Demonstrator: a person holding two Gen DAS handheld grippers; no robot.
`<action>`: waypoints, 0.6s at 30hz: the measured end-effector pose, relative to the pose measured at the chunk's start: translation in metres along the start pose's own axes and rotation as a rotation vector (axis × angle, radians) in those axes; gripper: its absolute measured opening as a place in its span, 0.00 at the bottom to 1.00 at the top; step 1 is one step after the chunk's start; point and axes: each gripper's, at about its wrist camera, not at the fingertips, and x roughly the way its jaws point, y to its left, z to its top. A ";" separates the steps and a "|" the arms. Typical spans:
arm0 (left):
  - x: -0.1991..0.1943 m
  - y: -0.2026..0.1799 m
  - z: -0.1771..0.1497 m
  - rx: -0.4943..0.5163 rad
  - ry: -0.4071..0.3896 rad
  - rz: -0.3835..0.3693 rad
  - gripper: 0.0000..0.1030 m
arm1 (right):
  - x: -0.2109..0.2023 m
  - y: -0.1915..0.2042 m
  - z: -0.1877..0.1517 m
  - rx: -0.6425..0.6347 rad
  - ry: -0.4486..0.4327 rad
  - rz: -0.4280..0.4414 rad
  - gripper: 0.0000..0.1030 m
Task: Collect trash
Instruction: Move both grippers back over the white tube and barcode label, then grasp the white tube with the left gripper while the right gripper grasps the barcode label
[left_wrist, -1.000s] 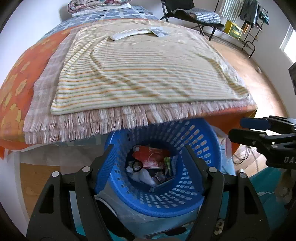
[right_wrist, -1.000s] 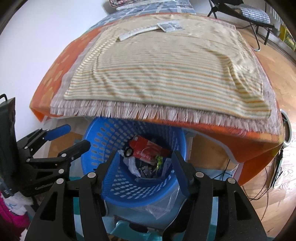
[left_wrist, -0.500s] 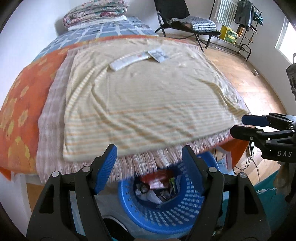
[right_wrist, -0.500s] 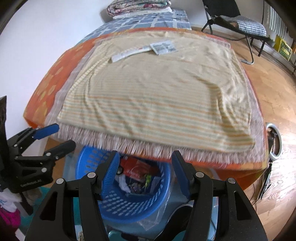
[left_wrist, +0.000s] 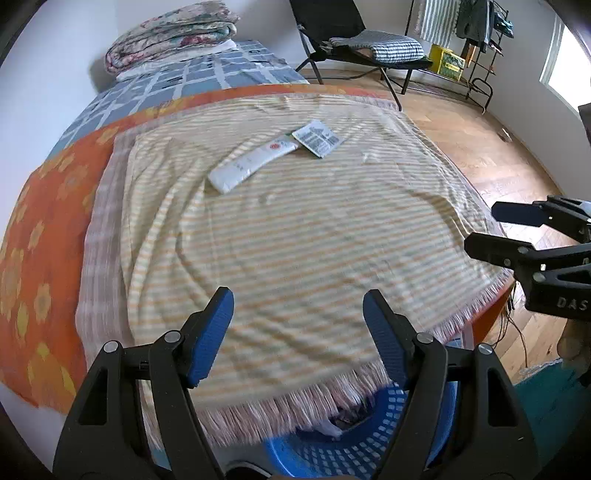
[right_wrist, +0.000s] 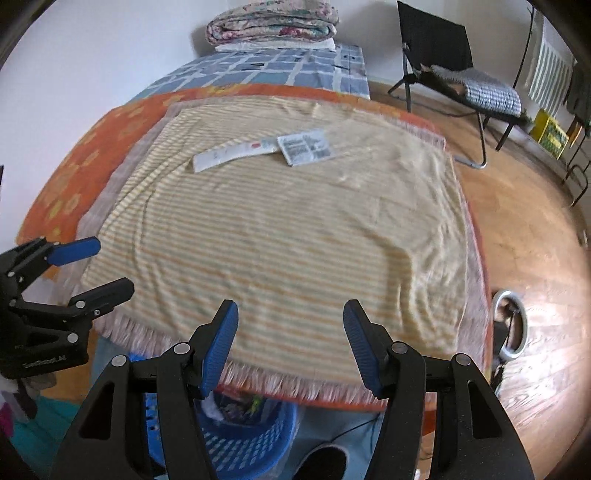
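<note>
Two wrappers, a long white one (left_wrist: 253, 161) and a flat printed packet (left_wrist: 317, 138), lay touching on the striped blanket (left_wrist: 314, 236), far from the blue basket (right_wrist: 243, 439) below its fringe. Both the left gripper (left_wrist: 297, 306) and the right gripper (right_wrist: 290, 320) stood wide and empty, probably ready to fetch them.

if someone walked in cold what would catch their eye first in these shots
Most striking is the yellow striped blanket spread over the bed, with a long white wrapper and a printed packet lying near its far end. At the foot of the bed, half hidden under the fringe, sits a blue basket with trash in it. The left gripper and right gripper hover open and empty above the blanket's near edge.
</note>
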 end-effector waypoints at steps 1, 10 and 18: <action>0.002 0.001 0.004 0.003 -0.001 0.002 0.73 | 0.002 -0.001 0.006 -0.003 -0.002 -0.002 0.61; 0.044 0.026 0.060 0.044 0.007 0.014 0.73 | 0.031 -0.018 0.052 0.025 -0.003 0.023 0.70; 0.098 0.048 0.108 0.079 0.052 0.001 0.73 | 0.078 -0.058 0.102 0.190 0.008 0.130 0.72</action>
